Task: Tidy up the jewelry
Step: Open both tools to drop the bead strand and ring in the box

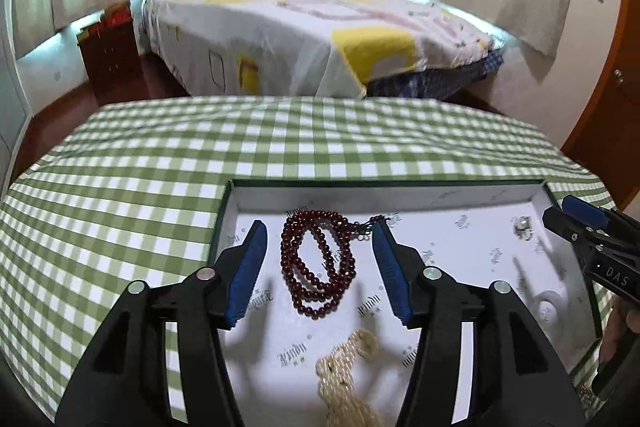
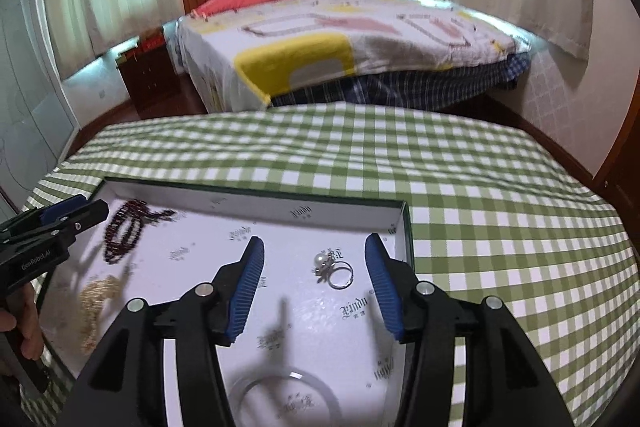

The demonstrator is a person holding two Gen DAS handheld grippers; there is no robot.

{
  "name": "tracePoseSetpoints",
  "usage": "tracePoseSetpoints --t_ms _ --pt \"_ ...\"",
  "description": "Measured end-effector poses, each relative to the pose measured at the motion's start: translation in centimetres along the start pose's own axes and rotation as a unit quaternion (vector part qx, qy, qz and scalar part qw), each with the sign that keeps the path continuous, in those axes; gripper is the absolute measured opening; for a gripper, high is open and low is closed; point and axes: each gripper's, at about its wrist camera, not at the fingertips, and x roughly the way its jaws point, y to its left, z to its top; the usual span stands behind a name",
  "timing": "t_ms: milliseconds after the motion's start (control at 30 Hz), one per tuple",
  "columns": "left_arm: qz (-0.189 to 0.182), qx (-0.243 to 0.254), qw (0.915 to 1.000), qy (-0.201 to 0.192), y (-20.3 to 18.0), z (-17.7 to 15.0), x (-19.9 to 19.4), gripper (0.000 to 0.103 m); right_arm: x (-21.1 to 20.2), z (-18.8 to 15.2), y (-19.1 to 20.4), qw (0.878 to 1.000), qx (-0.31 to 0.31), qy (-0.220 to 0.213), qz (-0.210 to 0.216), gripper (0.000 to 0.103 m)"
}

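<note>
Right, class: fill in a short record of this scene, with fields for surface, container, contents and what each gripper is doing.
surface: green checked tablecloth
container: shallow open box, white printed lining
contents: dark red bead string; cream bead strand; pearl ring; pale bangle
left gripper: open above the red beads, holding nothing
right gripper: open above the ring, holding nothing

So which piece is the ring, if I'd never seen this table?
On the green checked tablecloth lies a shallow white tray. Look toward its far right corner: the ring is a thin silver band carrying a small pearl. Nothing else there is metal and tiny; the neighbours are long bead strings and a large pale bangle.
</note>
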Motion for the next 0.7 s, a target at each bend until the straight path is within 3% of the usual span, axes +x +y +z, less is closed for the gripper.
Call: tracePoseSetpoints --t_ms 367,700 --pt "0.002 0.022 0.9968 -0.077 -0.6 -3.6 -9.0 0.057 -7.6 -3.1 2.1 0.998 -0.014 -0.066 -0.003 0.053" --pt "0.007 0.017 0.9948 -0.1 0.1 -9.0 -14.8 0.057 -11.2 -9.0 3.1 0.998 -0.003 -0.062 -0.004 0.053"
